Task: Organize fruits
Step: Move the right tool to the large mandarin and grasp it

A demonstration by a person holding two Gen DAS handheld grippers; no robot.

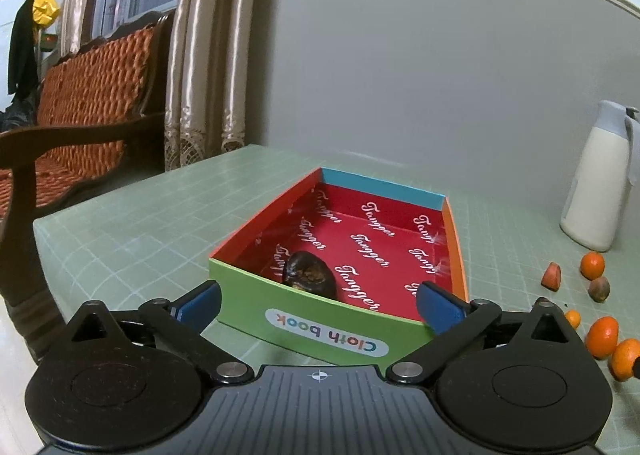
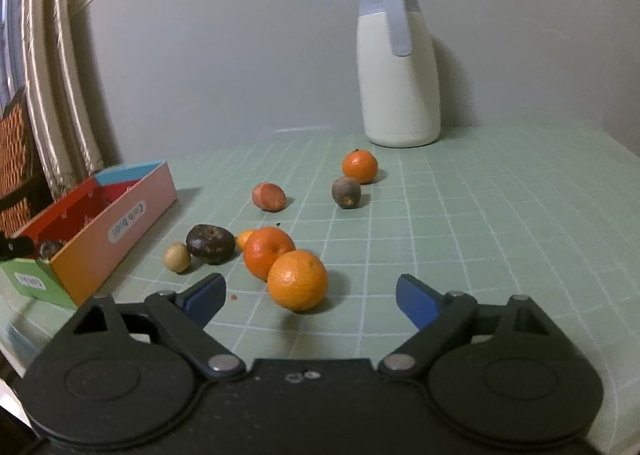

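Note:
A colourful open box (image 1: 256, 295) with a red inside stands on the green grid mat, and one dark brown fruit (image 1: 308, 275) lies in its near left part. My left gripper (image 1: 318, 295) hangs open at the box's near green wall, with nothing between its fingers. In the right wrist view the box (image 2: 120, 223) is at the left. My right gripper (image 2: 310, 283) is open, and a large orange (image 2: 298, 281) lies on the mat between the fingertips, clear of both pads. Behind it are a second orange (image 2: 268, 251), a dark fruit (image 2: 210, 243) and a small tan fruit (image 2: 177, 257).
Farther back lie a reddish fruit (image 2: 269, 197), a small dark fruit (image 2: 346, 192) and a mandarin (image 2: 359, 165). A white jug (image 2: 396, 75) stands by the wall. A wooden chair (image 1: 88, 95) and curtains stand left of the table edge.

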